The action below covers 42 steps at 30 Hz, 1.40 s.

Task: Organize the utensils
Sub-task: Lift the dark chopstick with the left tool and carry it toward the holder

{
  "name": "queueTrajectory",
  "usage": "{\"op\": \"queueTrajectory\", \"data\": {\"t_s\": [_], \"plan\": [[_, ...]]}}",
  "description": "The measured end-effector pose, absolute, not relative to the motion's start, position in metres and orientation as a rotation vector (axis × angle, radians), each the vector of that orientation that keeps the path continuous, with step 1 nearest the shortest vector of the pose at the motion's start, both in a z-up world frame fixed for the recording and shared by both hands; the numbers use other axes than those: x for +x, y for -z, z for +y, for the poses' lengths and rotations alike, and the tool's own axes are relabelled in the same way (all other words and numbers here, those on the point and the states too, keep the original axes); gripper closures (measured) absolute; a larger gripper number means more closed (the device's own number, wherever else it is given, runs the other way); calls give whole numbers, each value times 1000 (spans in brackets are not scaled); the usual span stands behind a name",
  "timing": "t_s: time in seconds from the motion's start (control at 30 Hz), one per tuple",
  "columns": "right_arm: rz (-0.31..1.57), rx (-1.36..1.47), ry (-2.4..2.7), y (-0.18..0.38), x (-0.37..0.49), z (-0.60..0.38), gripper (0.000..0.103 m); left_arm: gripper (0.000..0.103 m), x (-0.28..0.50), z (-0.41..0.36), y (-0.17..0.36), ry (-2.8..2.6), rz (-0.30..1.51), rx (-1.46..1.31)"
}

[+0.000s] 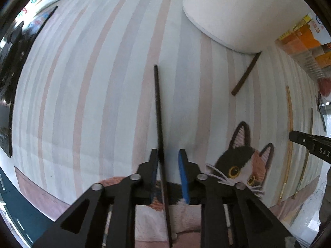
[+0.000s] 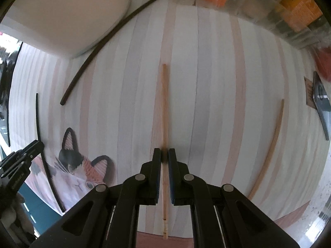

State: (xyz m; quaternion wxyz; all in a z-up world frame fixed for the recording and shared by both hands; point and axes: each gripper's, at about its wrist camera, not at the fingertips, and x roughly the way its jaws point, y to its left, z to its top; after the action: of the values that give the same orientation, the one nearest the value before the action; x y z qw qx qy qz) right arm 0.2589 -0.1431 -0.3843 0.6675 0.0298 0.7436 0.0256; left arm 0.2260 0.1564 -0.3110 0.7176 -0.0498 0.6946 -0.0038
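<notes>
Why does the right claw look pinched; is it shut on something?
Shut: the right claw has both pads pressed against a light wooden chopstick, which runs straight out between them over the striped mat.

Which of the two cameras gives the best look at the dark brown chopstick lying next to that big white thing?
The right wrist view: the dark brown chopstick shows its whole length beside the white container. The left wrist view catches only part of it; the rest runs behind the container.

Both wrist cameras look steeply down, close over the striped mat [image 1: 86,95], facing its far edge. The left view sits left, the right view right; both share the cat picture [image 2: 82,169], the white box [image 1: 238,14] and each other's gripper.
</notes>
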Motion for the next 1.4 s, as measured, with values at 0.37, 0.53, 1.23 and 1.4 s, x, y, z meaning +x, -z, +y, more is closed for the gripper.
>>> {"op": "queueTrajectory", "data": {"t_s": [0.37,0.53,1.23,1.4], "plan": [[1706,-64,-52,385,259,-122,93,97,209,69,307,-17,1481,-9],[1652,-112,-41,385,251,-107,96,100,207,62,298,-33,1438,-45],[1230,18,-164,231,215,-131,96,100,161,58,107,23,884,-175],[1071,67,-154,173,229,-132,96,100,176,67,53,48,756,-173]]}}
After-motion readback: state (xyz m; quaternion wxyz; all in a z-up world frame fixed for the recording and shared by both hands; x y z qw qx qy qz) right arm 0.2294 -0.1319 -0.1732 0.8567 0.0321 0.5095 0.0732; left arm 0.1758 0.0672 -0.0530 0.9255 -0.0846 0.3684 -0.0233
